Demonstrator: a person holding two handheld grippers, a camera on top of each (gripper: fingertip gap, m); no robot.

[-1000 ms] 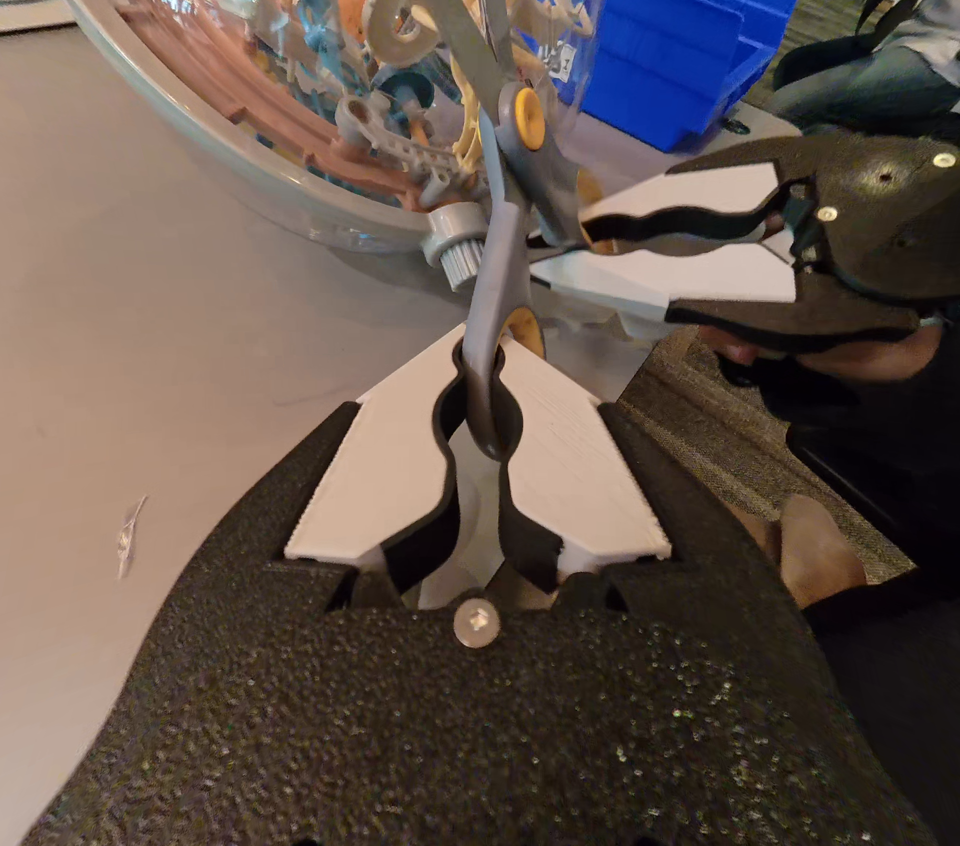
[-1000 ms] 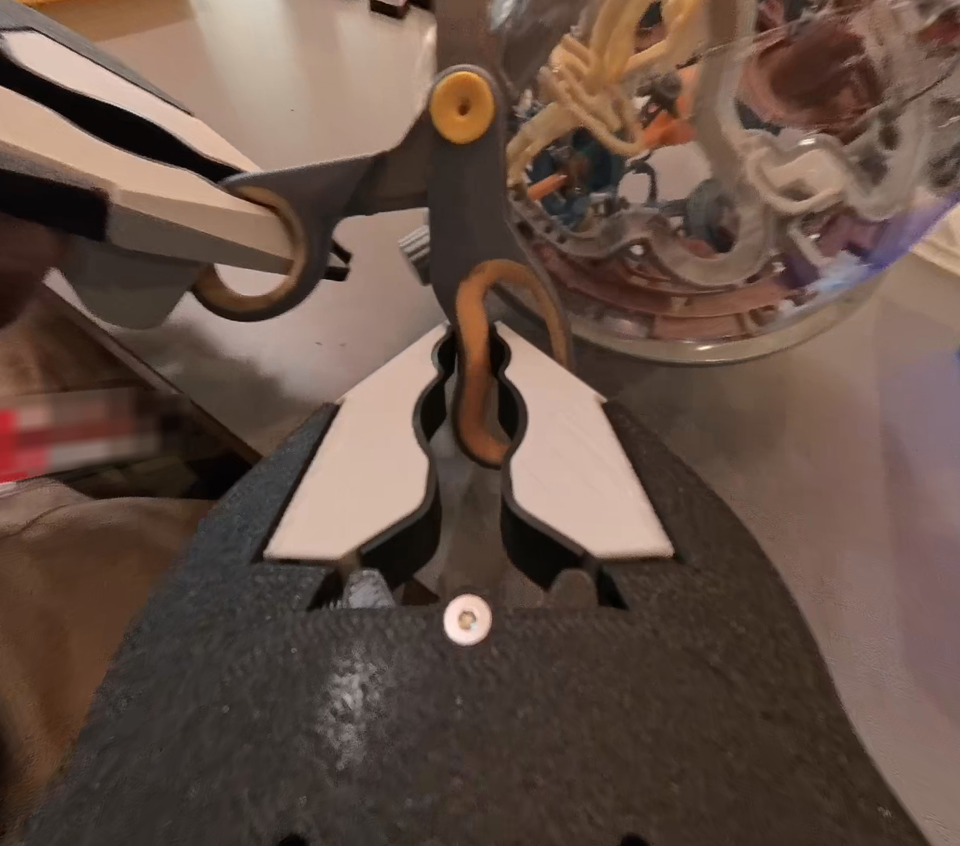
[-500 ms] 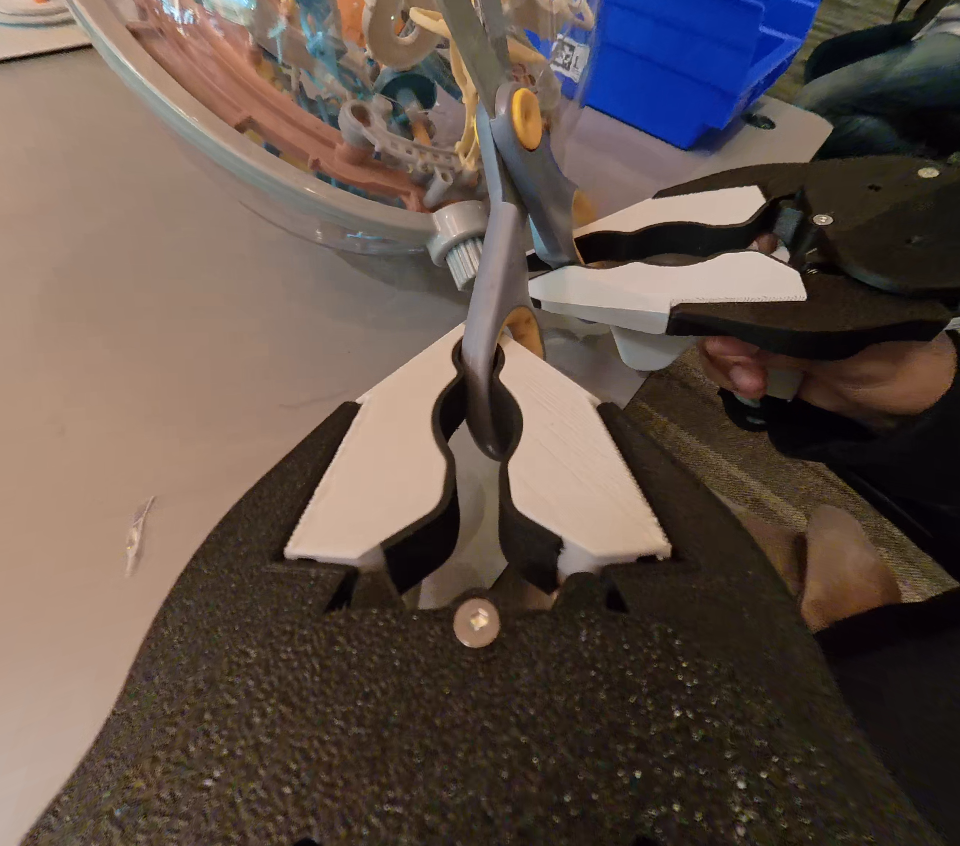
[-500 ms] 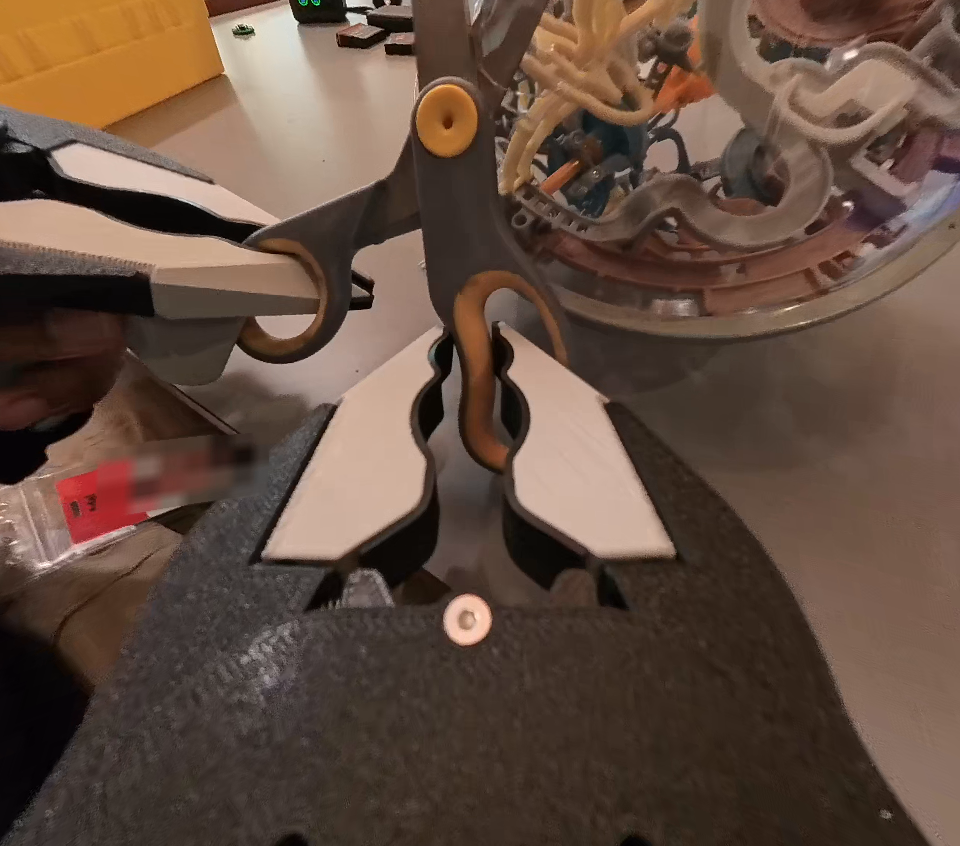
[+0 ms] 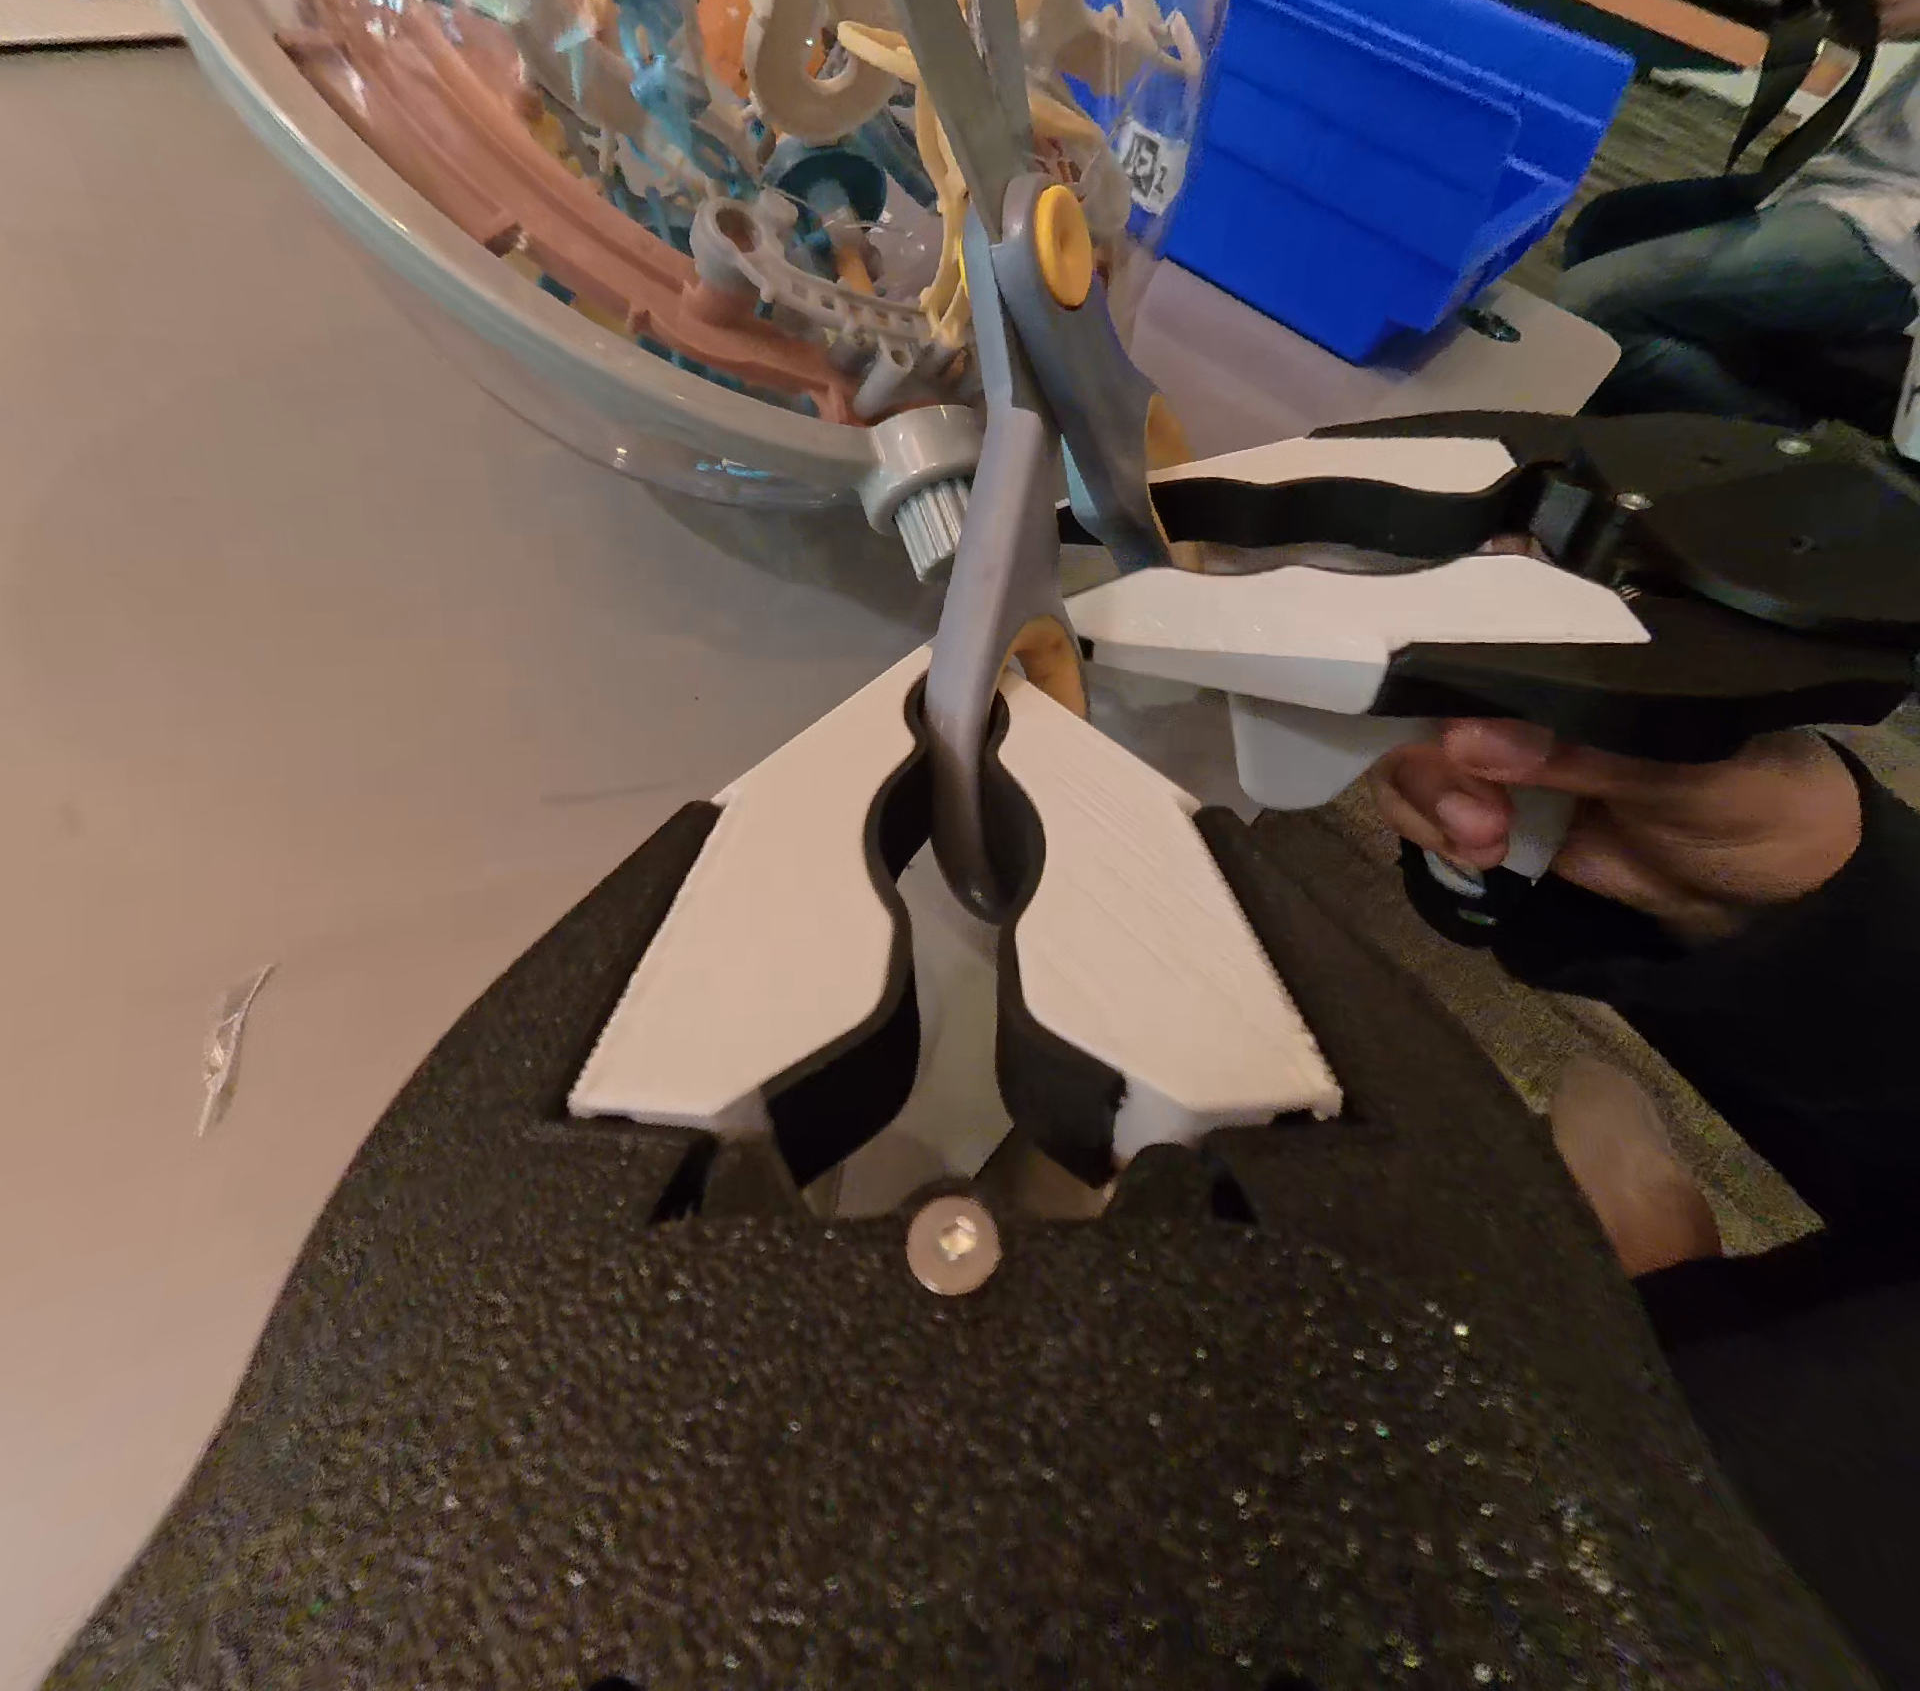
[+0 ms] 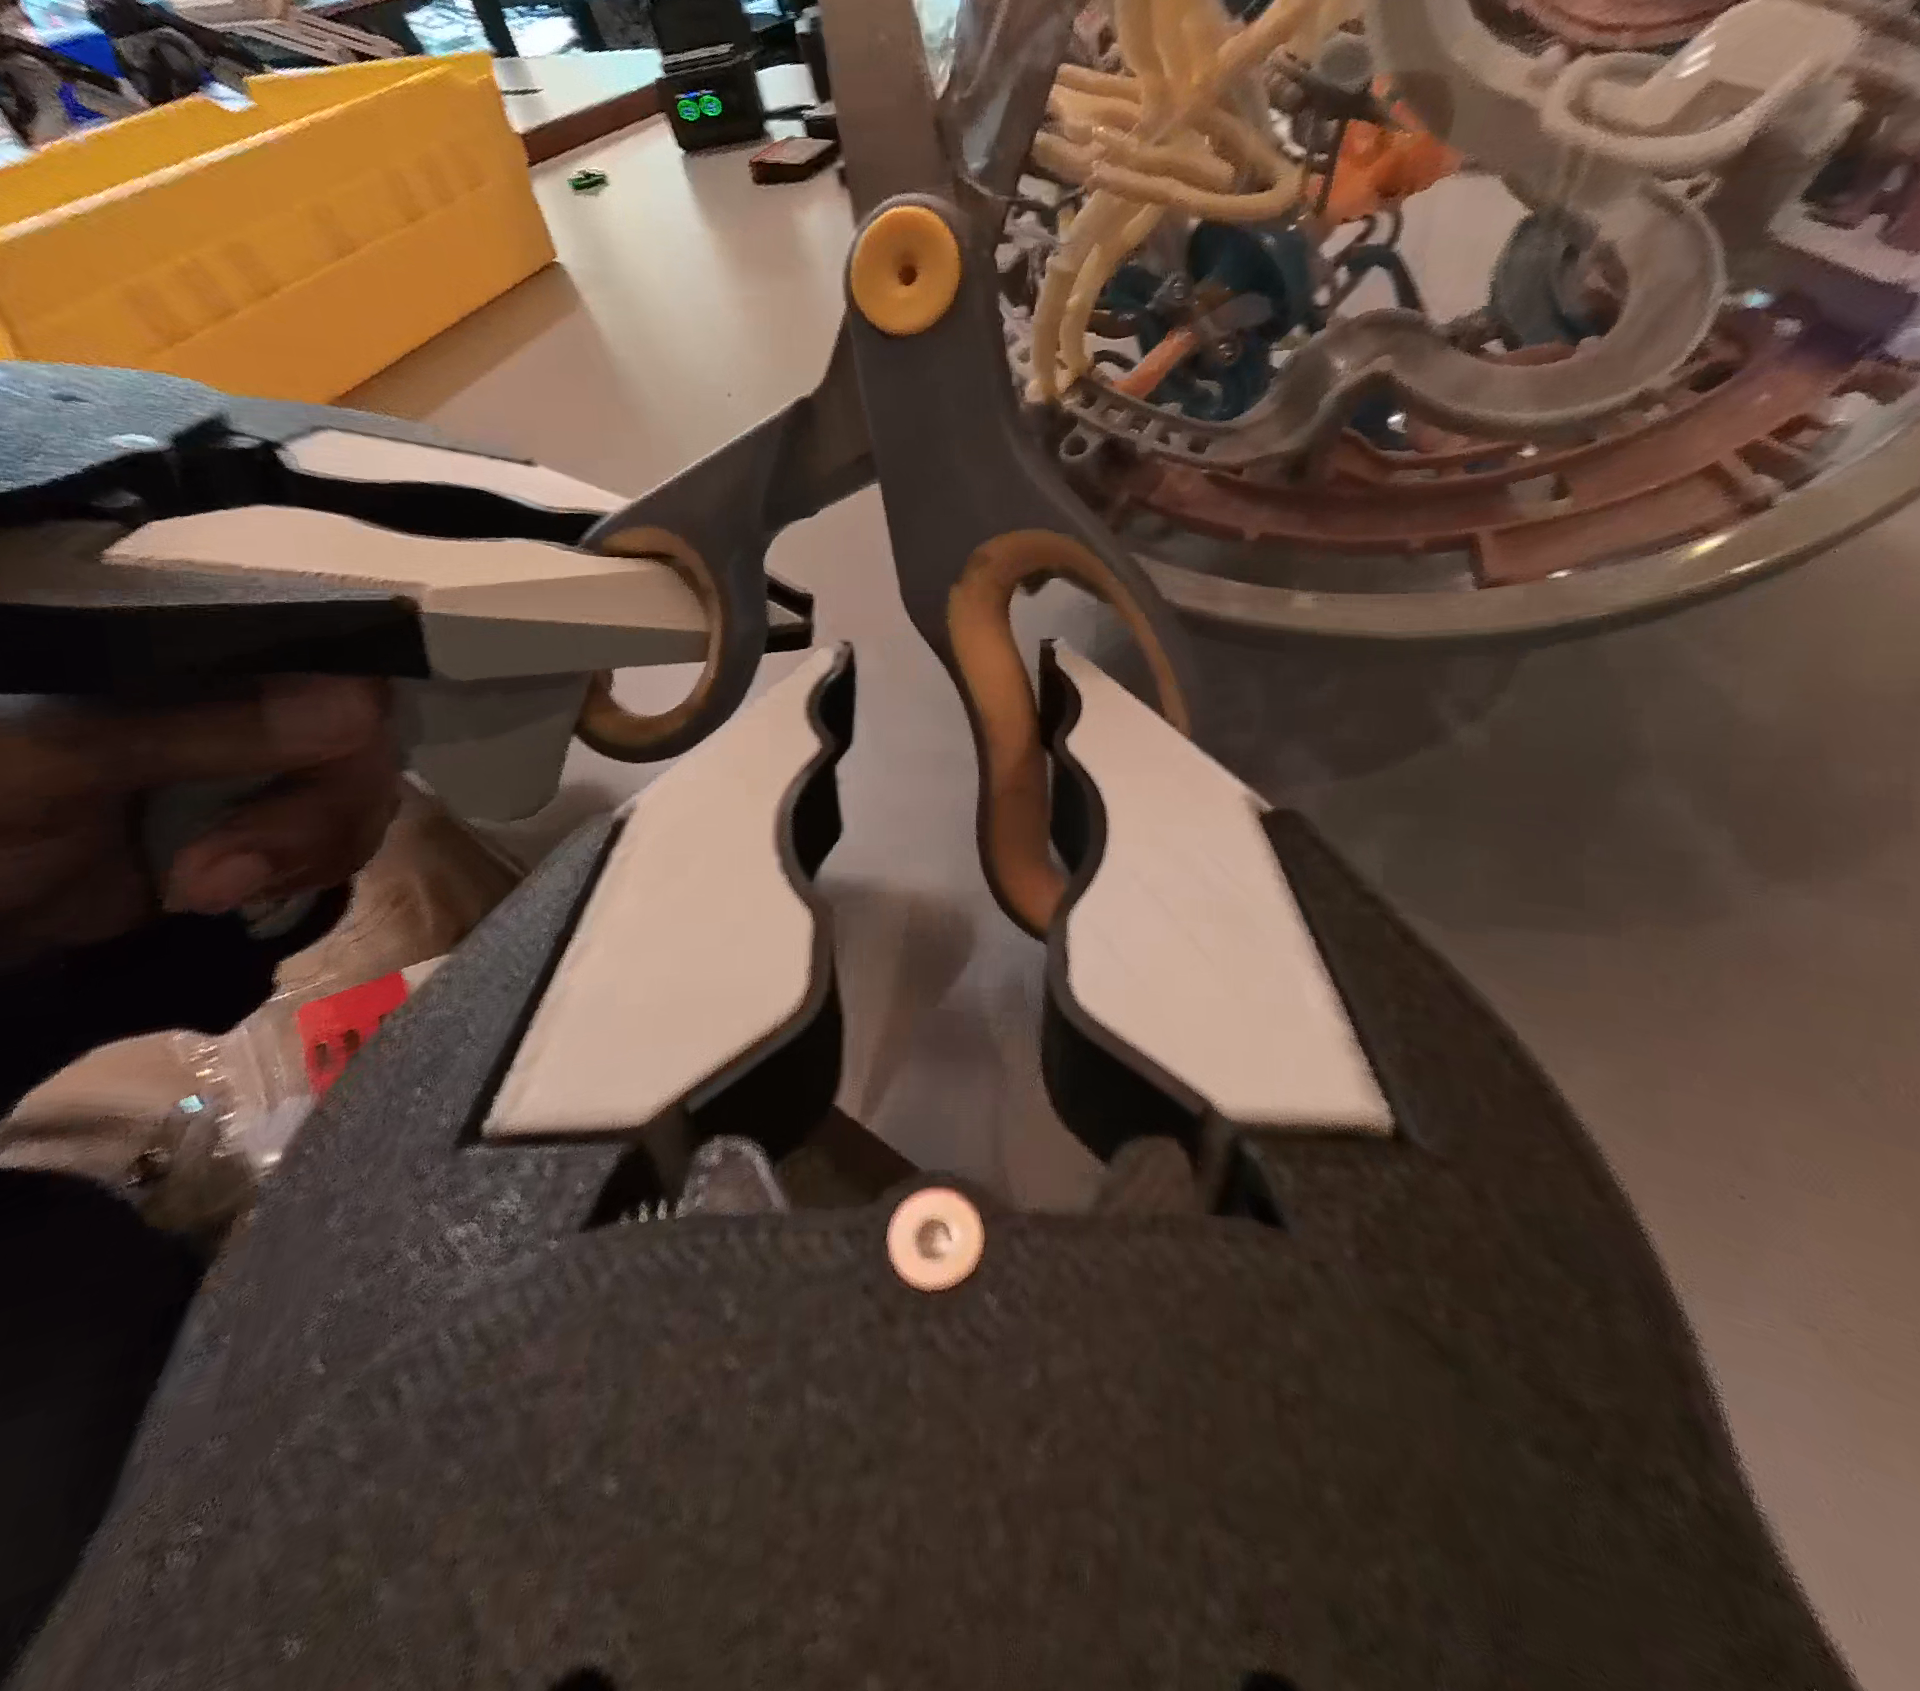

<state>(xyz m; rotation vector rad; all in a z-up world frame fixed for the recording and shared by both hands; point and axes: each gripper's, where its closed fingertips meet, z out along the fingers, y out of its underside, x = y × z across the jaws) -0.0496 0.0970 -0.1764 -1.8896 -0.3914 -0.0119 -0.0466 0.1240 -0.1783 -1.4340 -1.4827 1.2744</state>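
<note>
We see a pair of scissors point(image 5: 997, 436) with grey handles and a yellow pivot, held upright between the two grippers, with its blades pointing up in front of a big clear sphere point(image 5: 582, 207) full of coloured plastic tracks. The left gripper point(image 5: 961, 768) has its white fingers point(image 5: 769, 935) pressed together on one grey handle loop, so its jaws are closed and gripping the scissors. In the right wrist view the right gripper point(image 6: 945, 768) stands with its jaws apart; the yellow-lined handle loop point(image 6: 1013, 768) lies between them and touches the inner side of the right finger point(image 6: 1195, 945), while the left finger is clear of it. In the same view the left gripper comes from the left side, and one of its fingers goes through the other handle loop point(image 6: 675, 654). The sphere rests on a grey table point(image 5: 312, 654), just behind the scissors, and a small grey knob point(image 5: 920, 498) at its bottom is near the handles. On the table behind the sphere is a blue bin point(image 5: 1382, 124); in the right wrist view a yellow bin point(image 6: 260, 228) stands at the left, well apart from the scissors. A hand point(image 5: 1621, 820) holds the right gripper from below.
</note>
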